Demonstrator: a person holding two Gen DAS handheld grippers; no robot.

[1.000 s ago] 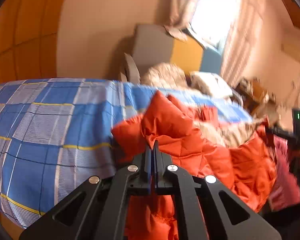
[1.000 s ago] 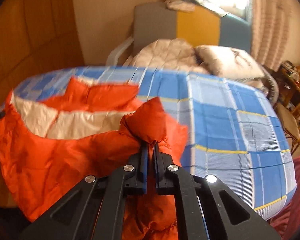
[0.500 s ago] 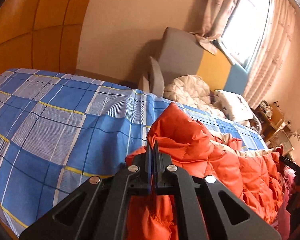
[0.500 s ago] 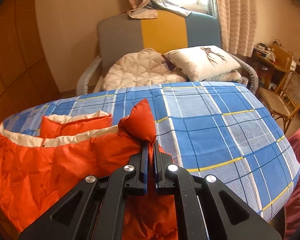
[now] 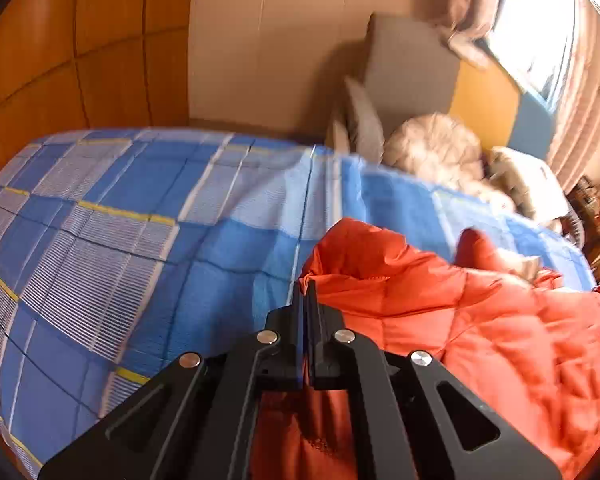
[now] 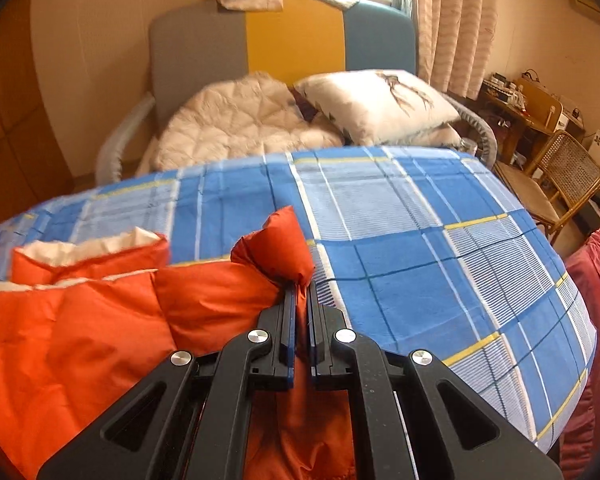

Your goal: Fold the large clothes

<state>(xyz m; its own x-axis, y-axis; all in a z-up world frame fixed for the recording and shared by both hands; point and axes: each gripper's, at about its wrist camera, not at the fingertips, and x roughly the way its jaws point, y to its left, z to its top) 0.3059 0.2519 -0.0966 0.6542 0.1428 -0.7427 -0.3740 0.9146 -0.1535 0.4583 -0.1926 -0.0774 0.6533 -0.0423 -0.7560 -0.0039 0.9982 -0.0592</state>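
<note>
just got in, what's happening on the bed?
A person is folding an orange jacket on a blue checked bed, one tool in each hand. The left tool is shut on a bunch of the jacket's fabric, and the right tool is shut on another bunch. The jacket's white lining shows at its far edge. The fold is not finished.

The jacket [image 6: 80, 328] is spread on the bed [image 6: 420, 248]; behind the bed an armchair [image 6: 284, 40] is placed, with a pillow [image 6: 380, 100] on it.
</note>
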